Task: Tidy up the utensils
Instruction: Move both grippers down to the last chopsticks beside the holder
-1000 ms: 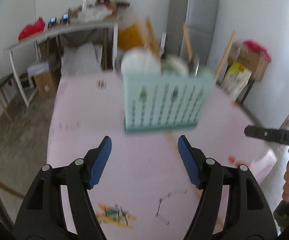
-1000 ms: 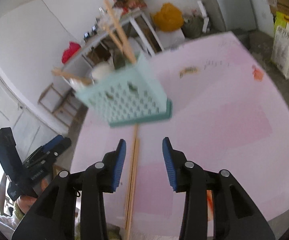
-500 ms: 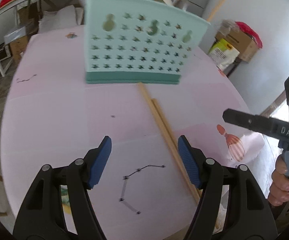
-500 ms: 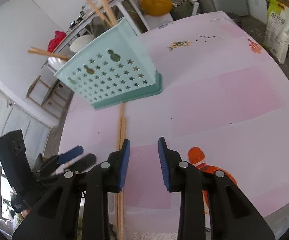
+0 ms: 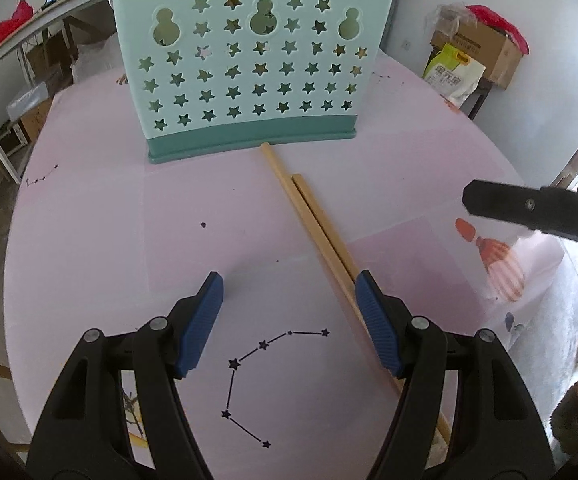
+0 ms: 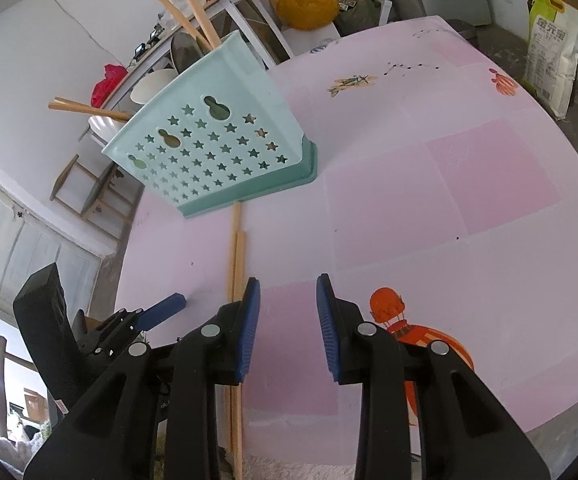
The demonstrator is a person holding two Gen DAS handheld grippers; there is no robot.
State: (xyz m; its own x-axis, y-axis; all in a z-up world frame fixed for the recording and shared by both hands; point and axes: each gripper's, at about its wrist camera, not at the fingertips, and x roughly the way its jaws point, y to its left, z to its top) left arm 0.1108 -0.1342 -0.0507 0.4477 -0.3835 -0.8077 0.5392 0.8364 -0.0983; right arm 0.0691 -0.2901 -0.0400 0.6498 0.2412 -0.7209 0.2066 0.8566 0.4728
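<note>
Cluttered room with shelves and sacks around a pink table [image 5: 89,240], on which a mint caddy [image 5: 249,72] stands holding utensils while two chopsticks [image 5: 313,224] lie loose before it, presumably awaiting pickup by the wide-open left gripper [image 5: 289,292] or the narrowly open, empty right gripper [image 6: 287,292].

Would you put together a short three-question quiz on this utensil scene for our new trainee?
1. True or false: the two wooden chopsticks on the pink table lie side by side.
2. What shape are most holes in the green caddy? A circles, B stars, C squares.
3. Fill in: the left gripper holds ____.

Key: 1 true; 2 B; 3 nothing: its jaws are open, and the right gripper is empty too.
</note>
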